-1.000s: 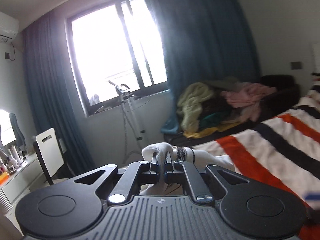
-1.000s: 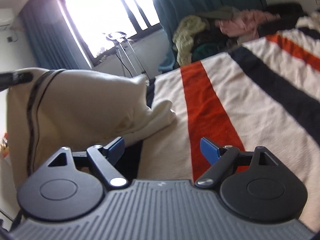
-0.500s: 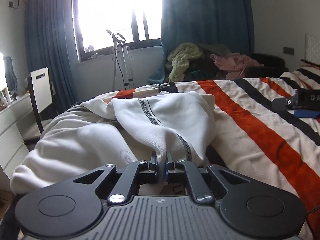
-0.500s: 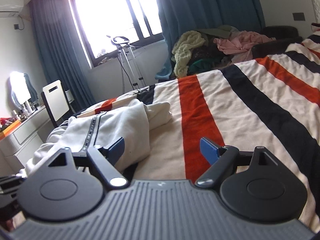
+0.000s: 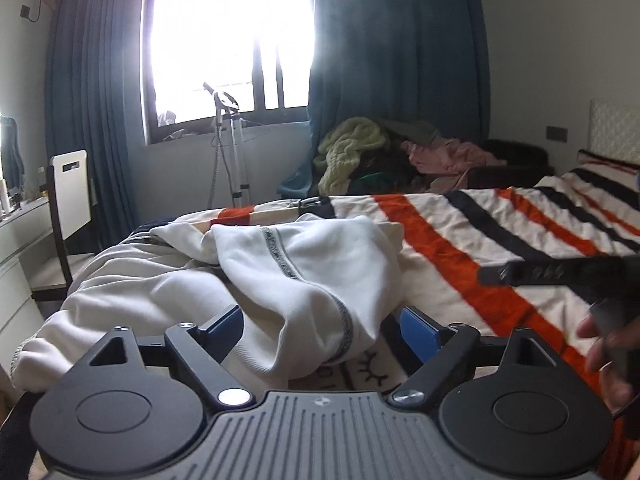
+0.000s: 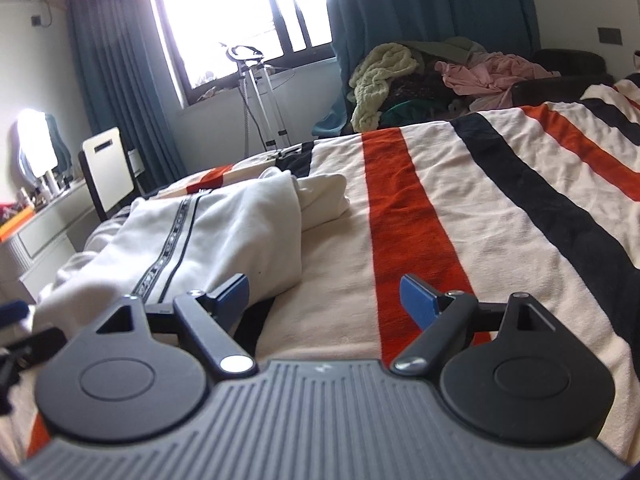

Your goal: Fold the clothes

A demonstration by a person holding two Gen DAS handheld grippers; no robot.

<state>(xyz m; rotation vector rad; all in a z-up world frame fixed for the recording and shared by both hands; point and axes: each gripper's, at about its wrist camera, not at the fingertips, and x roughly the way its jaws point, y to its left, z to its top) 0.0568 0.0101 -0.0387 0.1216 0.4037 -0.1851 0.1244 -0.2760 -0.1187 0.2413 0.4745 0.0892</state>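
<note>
A cream garment (image 5: 304, 276) with a dark patterned trim stripe lies bunched in the lower centre of the left wrist view, on the striped bed (image 5: 460, 248); in the right wrist view it sits at centre left. The left hand-held gripper (image 5: 320, 326) has its blue-padded fingers spread wide on either side of a rounded fold of the cloth, gripping nothing. The right hand-held gripper (image 6: 325, 294) is likewise spread, poised over bare blanket with its left finger just beside the garment's near edge; it also shows at the right edge of the left view, held in the person's hand (image 5: 608, 356). The fold looks unfinished: the fabric is heaped in soft layers rather than lying flat. The risk from here is that a pinch on the rounded bulge takes only the top layer, or several layers at once, so the piece drags and twists instead of folding square. The soft blanket beneath could also be caught in the fingers along with the cloth. A pile of other clothes (image 5: 400, 152) waits in the centre background.
</note>
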